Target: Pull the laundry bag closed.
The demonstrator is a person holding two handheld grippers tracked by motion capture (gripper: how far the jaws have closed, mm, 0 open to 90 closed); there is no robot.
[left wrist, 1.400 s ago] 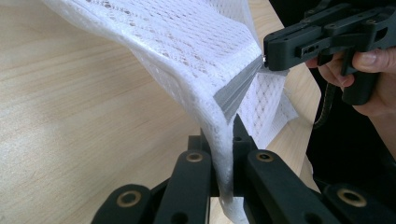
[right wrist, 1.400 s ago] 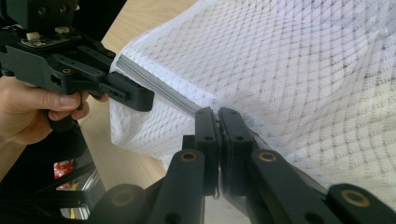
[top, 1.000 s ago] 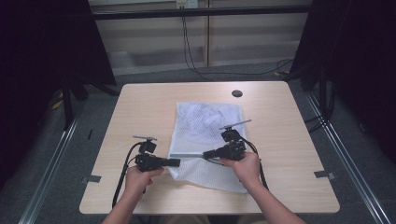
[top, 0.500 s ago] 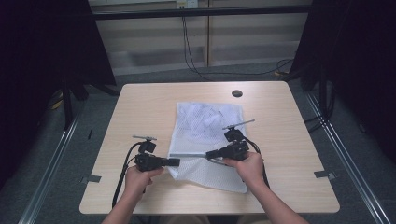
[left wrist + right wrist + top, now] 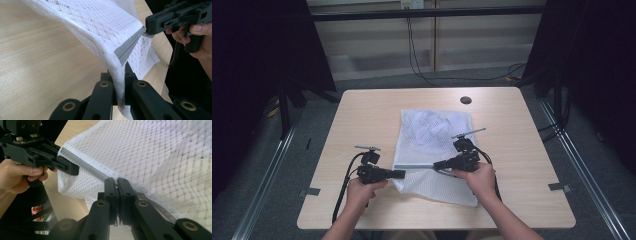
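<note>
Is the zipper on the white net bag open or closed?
Mostly closed: the grey zipper runs as one unbroken strip between the left claw and right claw on the net bag.

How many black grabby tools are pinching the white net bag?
2. The left tool pinches the mesh bag's near-left edge; the right tool pinches its grey zipper strip further right.

mesh bag (image 5: 432, 145) – white, grey zip | tongs (image 5: 117, 185) – black | table (image 5: 367, 115) – pale wood
</note>
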